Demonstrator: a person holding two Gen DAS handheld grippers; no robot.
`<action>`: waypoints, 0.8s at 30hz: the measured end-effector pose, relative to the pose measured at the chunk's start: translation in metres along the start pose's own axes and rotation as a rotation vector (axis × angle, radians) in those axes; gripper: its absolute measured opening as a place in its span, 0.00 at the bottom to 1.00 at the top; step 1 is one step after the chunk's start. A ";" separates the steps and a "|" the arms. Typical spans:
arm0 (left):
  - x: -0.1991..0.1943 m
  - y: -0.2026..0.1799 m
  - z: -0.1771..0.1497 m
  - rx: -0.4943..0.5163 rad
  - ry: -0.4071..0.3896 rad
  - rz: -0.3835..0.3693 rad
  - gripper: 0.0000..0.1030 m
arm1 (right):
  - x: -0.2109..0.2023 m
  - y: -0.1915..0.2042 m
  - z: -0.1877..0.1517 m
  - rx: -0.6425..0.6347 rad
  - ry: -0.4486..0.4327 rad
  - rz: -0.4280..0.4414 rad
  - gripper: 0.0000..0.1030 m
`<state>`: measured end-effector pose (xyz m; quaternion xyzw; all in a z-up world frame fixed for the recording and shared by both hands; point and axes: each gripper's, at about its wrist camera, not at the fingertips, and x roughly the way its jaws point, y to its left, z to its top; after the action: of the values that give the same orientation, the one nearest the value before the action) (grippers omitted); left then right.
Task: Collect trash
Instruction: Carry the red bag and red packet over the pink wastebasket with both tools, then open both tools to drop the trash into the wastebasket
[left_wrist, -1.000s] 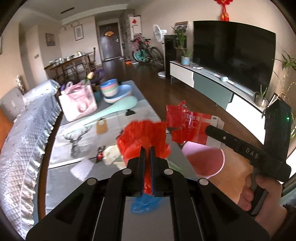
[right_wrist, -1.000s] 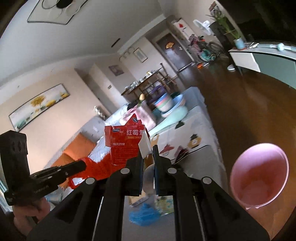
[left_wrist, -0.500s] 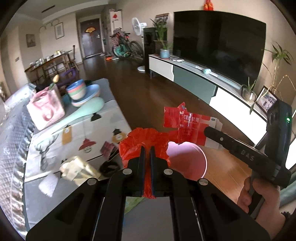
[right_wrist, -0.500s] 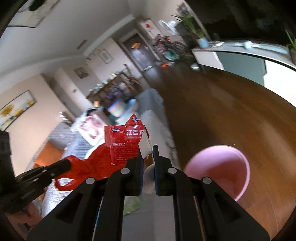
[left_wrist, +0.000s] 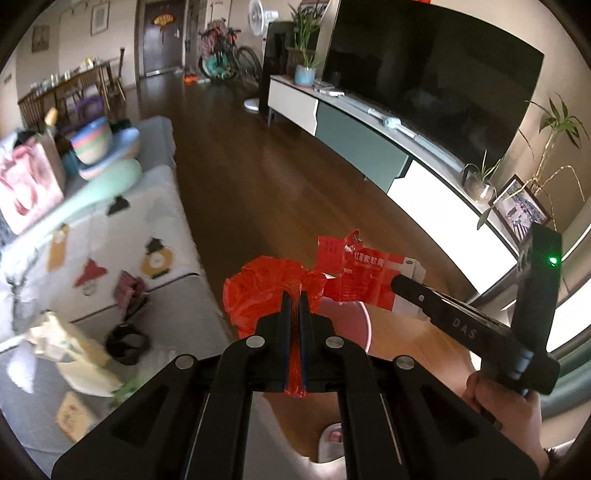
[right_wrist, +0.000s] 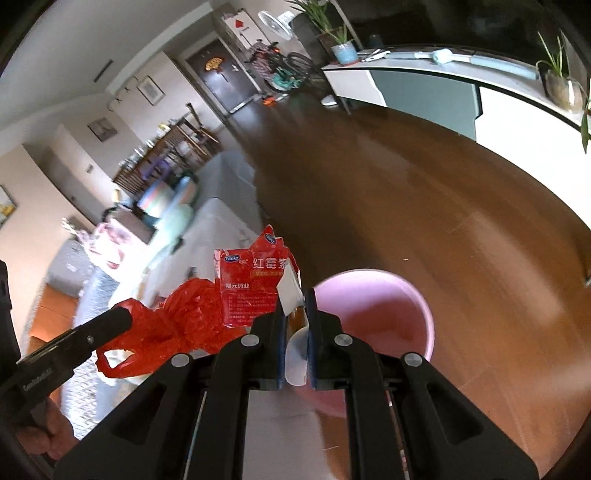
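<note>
L gripper (left_wrist: 292, 295) is clamped tight on red plastic bag (left_wrist: 258, 288); R gripper (right_wrist: 295, 295) is closed on torn red box (right_wrist: 251, 291). Both are held above pink bin (right_wrist: 384, 314) on wood floor (right_wrist: 424, 206).

Both loads have swung off the table: red bag (left_wrist: 258, 291) and red box (right_wrist: 251, 291) now over the pink bin (right_wrist: 388, 314).
</note>
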<state>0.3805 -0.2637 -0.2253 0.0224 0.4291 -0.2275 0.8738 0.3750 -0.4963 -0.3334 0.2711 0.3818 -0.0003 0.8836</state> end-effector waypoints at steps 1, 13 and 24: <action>0.011 -0.003 0.001 -0.004 0.006 -0.007 0.03 | 0.007 -0.008 0.001 0.003 0.009 -0.021 0.09; 0.149 -0.020 -0.022 -0.004 0.211 0.039 0.03 | 0.082 -0.060 -0.013 0.094 0.196 -0.129 0.09; 0.194 -0.025 -0.060 0.054 0.322 0.117 0.15 | 0.103 -0.074 -0.033 0.193 0.265 -0.131 0.88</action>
<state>0.4282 -0.3450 -0.4067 0.1067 0.5551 -0.1813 0.8047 0.4100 -0.5218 -0.4569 0.3270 0.5100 -0.0589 0.7934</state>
